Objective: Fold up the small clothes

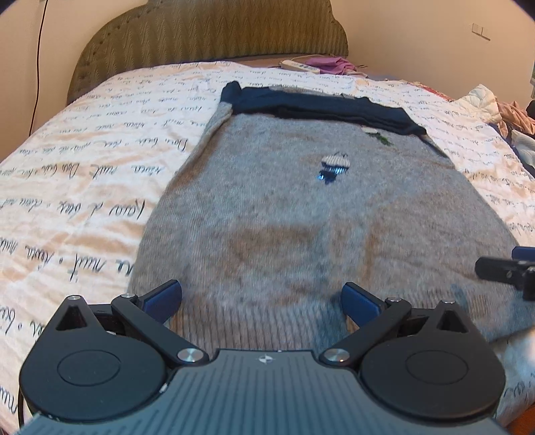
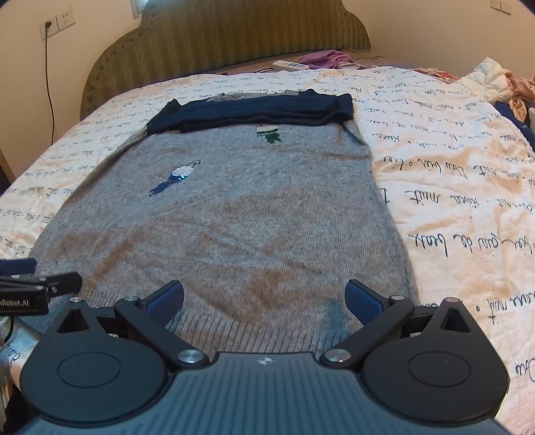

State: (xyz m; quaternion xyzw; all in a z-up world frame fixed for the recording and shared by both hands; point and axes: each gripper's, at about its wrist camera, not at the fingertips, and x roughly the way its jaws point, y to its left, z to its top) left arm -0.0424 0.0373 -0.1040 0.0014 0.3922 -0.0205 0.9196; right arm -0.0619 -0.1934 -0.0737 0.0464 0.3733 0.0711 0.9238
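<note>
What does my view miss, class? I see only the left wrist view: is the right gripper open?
Observer: Yes. The right gripper is open, jaws wide over the ribbed hem of the grey sweater.
Operator: Where does the wall cable end?
Observer: At a plug in a wall socket, left of the headboard.
Operator: And the green motif?
Observer: It shows whole here, just below the folded navy sleeves.

i read "robot.ai" in white on the left gripper [image 2: 40,284] body at the right-wrist view's left edge; the bedspread [image 2: 451,187] script stays illegible.
</note>
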